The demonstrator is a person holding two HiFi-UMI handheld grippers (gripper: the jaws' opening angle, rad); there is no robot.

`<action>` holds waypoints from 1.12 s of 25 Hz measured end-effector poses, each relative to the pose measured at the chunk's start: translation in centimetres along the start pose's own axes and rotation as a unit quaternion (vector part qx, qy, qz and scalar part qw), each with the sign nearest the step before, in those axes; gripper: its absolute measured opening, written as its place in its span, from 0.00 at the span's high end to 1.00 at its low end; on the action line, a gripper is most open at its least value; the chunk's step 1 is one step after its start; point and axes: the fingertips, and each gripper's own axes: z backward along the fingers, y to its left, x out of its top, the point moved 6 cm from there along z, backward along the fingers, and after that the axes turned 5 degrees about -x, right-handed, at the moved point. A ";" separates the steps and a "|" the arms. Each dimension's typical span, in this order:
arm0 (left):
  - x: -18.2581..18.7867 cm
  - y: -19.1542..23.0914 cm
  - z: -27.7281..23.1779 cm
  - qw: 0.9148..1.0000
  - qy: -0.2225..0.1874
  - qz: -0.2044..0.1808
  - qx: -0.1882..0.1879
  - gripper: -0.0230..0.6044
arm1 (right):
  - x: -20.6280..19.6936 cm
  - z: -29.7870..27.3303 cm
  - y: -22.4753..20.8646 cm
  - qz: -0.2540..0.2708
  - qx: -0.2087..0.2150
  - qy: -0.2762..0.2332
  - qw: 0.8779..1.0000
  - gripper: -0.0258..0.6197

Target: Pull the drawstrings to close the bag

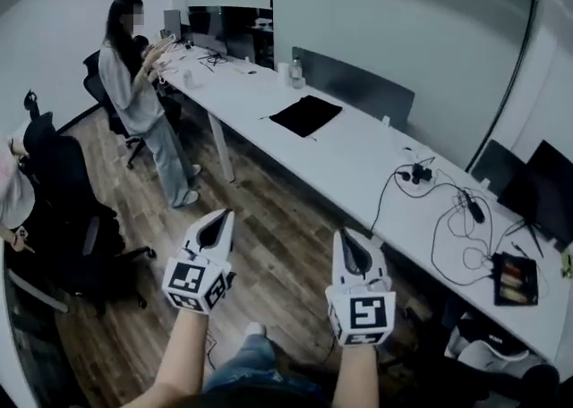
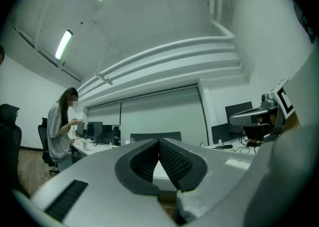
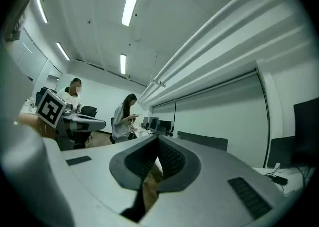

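- Long white desk [image 1: 358, 160]: it runs ahead of both grippers and off to the right of them, with bare wood floor [image 1: 269, 209] between it and you.
- Standing person [image 1: 134, 84]: far ahead and to the left of your left gripper, at the desk's far end and clear of your working line.
- Black office chair [image 1: 67, 209]: out to the left of the left gripper and not touching it.
- Left gripper [image 1: 219, 223]: its own view shows the jaws [image 2: 159, 144] pressed fully together with nothing between the pads. It is raised over the floor and tilted upward.
- Right gripper [image 1: 349, 245]: its jaws [image 3: 158, 141] are likewise closed on nothing. It sits level with the left one, beside it but apart.
- Black flat cloth [image 1: 306, 115]: this is the only candidate for the bag. It lies flat on the desk, ahead of both grippers and well apart from them, on a line between the two.
  - I judge the right gripper marginally nearer.
  - The cloth looks nearly square and set along the desk edge, so no long axis can be confirmed.
  - No drawstrings can be made out from here.
- Cables and plug block [image 1: 416, 174]: on the desk ahead and to the right of the right gripper, well clear of the cloth.
- Finding: the task has not begun. You would need to close in and part both sets of jaws before taking any cord.
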 end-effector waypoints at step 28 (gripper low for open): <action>-6.7 23.8 -19.3 0.997 0.025 0.037 -0.064 0.97 | -4.2 -29.5 4.5 0.008 -0.042 0.062 0.997 0.97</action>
